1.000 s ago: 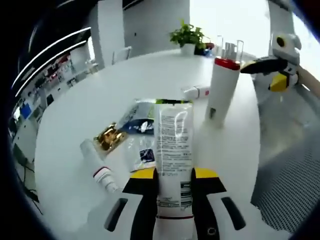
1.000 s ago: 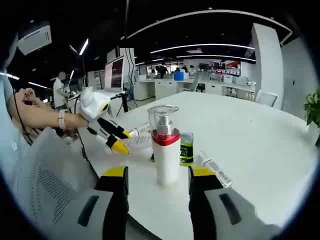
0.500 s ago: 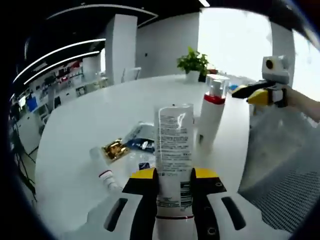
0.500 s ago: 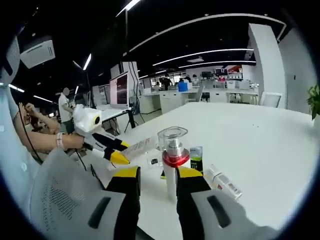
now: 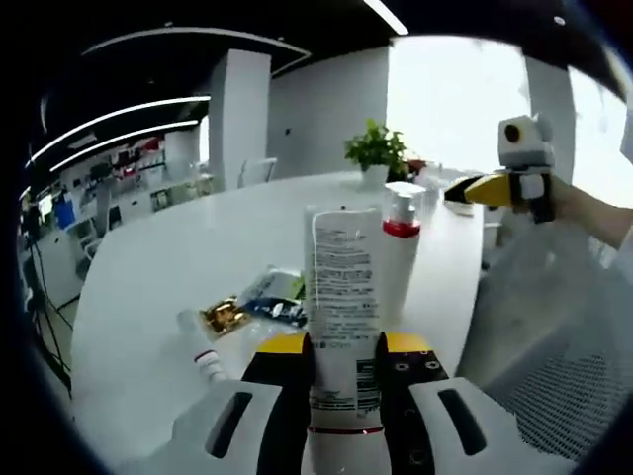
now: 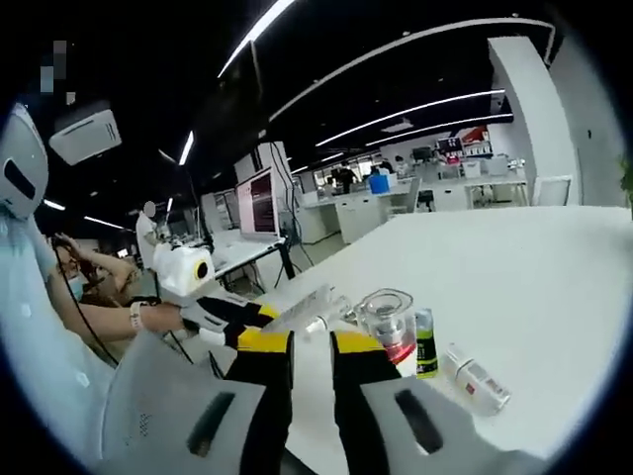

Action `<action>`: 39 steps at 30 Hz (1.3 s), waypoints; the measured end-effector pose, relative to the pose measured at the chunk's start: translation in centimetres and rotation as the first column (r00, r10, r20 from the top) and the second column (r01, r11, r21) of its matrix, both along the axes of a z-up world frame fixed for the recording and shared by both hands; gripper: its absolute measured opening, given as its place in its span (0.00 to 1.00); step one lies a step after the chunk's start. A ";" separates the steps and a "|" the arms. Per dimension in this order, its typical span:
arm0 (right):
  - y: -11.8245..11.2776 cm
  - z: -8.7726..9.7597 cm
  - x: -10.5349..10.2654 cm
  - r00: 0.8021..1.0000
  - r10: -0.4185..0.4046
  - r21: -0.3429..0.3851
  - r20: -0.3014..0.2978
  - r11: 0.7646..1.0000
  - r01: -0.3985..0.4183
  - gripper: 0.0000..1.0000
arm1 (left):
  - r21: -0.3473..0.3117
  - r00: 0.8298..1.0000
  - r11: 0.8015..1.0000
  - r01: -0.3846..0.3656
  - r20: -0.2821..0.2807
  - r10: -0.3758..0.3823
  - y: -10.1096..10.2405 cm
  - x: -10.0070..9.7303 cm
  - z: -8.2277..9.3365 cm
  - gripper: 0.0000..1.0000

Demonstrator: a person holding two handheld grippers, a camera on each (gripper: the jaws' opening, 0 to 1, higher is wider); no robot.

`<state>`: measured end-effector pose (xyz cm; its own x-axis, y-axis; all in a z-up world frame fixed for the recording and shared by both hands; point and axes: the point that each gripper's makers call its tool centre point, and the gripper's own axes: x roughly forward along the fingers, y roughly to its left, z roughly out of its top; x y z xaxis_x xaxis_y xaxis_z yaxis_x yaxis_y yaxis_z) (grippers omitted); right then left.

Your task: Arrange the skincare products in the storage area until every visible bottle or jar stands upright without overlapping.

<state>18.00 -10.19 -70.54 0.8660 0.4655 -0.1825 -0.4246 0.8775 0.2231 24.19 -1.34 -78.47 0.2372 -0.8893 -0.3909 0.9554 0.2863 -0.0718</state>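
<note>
My left gripper (image 5: pixel 343 348) is shut on a white printed tube (image 5: pixel 341 272), which stands upright between the jaws. Just behind it a white pump bottle (image 5: pixel 398 259) with a red band stands on the white table (image 5: pixel 168 267). My right gripper (image 5: pixel 465 190) hovers to the right of that bottle. In the right gripper view my right gripper (image 6: pixel 313 346) has its jaws drawn close with nothing between them. The pump bottle (image 6: pixel 388 327), with its clear cap, stands just right of the jaws. My left gripper (image 6: pixel 259 319) shows at left, holding the tube (image 6: pixel 302 308).
A gold sachet (image 5: pixel 222 317), blue sachets (image 5: pixel 278 302) and a small red-capped tube (image 5: pixel 199 343) lie flat left of the jaws. A green-black tube (image 6: pixel 425 341) and a small lying tube (image 6: pixel 476 376) sit beyond the bottle. A potted plant (image 5: pixel 373 155) stands far back. A mesh chair (image 5: pixel 554 366) is at right.
My right gripper's jaws have narrowed from wide around the pump bottle to nearly touching, and it has risen away. The left gripper has tipped the tube more upright, close in front of the bottle.
</note>
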 end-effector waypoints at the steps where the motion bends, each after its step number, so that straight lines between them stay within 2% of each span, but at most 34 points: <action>1: 0.2 0.0 0.1 1.000 0.005 0.006 -0.005 1.000 -0.005 0.14 | -0.006 1.000 1.000 0.001 0.000 -0.001 0.0 -0.1 0.1 0.21; 5: 1.1 0.1 0.4 1.000 0.020 0.027 -0.001 0.999 -0.020 0.14 | -0.028 0.999 0.999 0.024 0.032 -0.023 -0.5 -0.6 0.7 0.21; 7: 1.5 0.4 0.6 1.000 0.026 0.044 0.008 0.999 -0.026 0.15 | -0.017 0.999 0.999 0.036 0.031 -0.035 -0.7 -0.9 0.6 0.21; 11: 1.5 -0.4 1.1 1.000 0.003 0.051 -0.028 0.999 -0.001 0.15 | -0.029 0.998 0.999 0.042 0.045 -0.041 -0.9 -1.1 0.9 0.21; 16: 1.9 -0.8 1.6 0.999 -0.007 0.115 -0.049 0.993 0.013 0.16 | -0.022 0.994 0.996 0.081 0.079 -0.079 -1.0 -2.4 1.2 0.22; 18: 2.0 -1.7 1.8 0.994 -0.019 0.161 -0.105 0.986 0.036 0.16 | -0.022 0.993 0.996 0.084 0.084 -0.082 -1.0 -2.6 1.3 0.22; 19: 2.0 -1.6 2.1 0.995 -0.018 0.183 -0.094 0.983 0.035 0.16 | -0.029 0.990 0.995 0.097 0.104 -0.093 -1.1 -2.7 1.4 0.22; 21: 2.3 -1.4 2.3 0.995 -0.011 0.258 -0.096 0.965 0.036 0.17 | -0.026 0.989 0.994 0.102 0.110 -0.098 -1.2 -2.8 1.3 0.22; 24: 2.1 -1.6 2.5 0.994 -0.025 0.282 -0.106 0.958 0.054 0.14 | -0.027 0.985 0.992 0.123 0.121 -0.119 -1.4 -3.1 1.3 0.22; 26: 1.9 -1.5 2.6 0.993 -0.035 0.300 -0.110 0.952 0.066 0.07 | -0.036 0.986 0.992 0.123 0.114 -0.118 -1.4 -3.1 1.4 0.22; 28: 2.0 -1.2 2.5 0.993 -0.028 0.331 -0.115 0.942 0.065 0.07 | -0.037 0.985 0.992 0.125 0.123 -0.119 -1.5 -3.0 1.4 0.22; 30: 2.3 -0.9 2.5 0.994 -0.024 0.308 -0.104 0.950 0.055 0.06 | -0.024 0.985 0.992 0.128 0.121 -0.124 -1.7 -2.9 1.3 0.22; 36: 3.9 0.4 2.5 0.998 -0.005 0.304 -0.070 0.952 0.026 0.05 | 0.011 0.983 0.991 0.136 0.120 -0.137 -2.4 -2.7 0.7 0.23; 39: 4.4 0.4 2.7 0.998 0.002 0.237 -0.057 0.971 0.012 0.06 | 0.028 0.983 0.989 0.143 0.114 -0.145 -2.6 -2.5 0.4 0.23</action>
<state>20.65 -5.81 -70.14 0.8601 0.4968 -0.1159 -0.4009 0.7987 0.4486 21.70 -3.97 -78.12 0.1519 -0.9098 -0.3862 0.9883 0.1455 0.0461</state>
